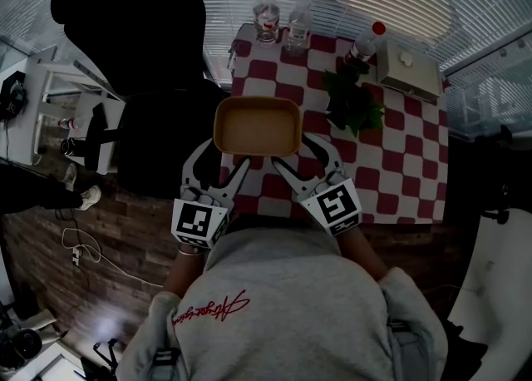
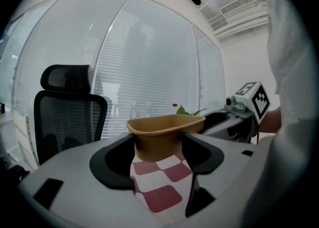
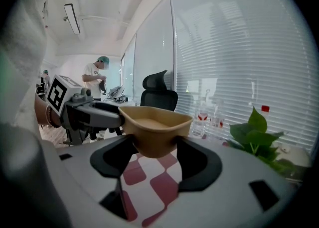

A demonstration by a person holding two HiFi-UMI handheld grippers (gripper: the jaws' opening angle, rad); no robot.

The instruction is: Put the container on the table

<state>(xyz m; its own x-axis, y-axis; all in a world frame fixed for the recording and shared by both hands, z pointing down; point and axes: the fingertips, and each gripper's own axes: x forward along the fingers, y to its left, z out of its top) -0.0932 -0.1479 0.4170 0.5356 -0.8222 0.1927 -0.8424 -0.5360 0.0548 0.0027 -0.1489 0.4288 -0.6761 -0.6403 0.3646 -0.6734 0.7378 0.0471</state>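
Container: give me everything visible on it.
The container is a tan, paper-looking tray, rounded-rectangular, with a rolled rim and walls tapering downward. It is empty and upright, by the near edge of the checked table. The left claw and right claw each clamp its near side. Whether its base touches the table is unclear.

**Checked desk, items ranged along the far side**

The desk (image 1: 416,184) was covered by a red-and-white checked cloth (image 1: 391,142). A clear bottle (image 1: 267,15) and a second clear bottle (image 1: 298,28) were stood side by side at the far left corner. A red-capped bottle (image 1: 366,42) was set further right along the far edge, with a cream box (image 1: 409,67) just beside it at the far right corner. A leafy green plant (image 1: 353,101) was placed just in front of the red-capped bottle.
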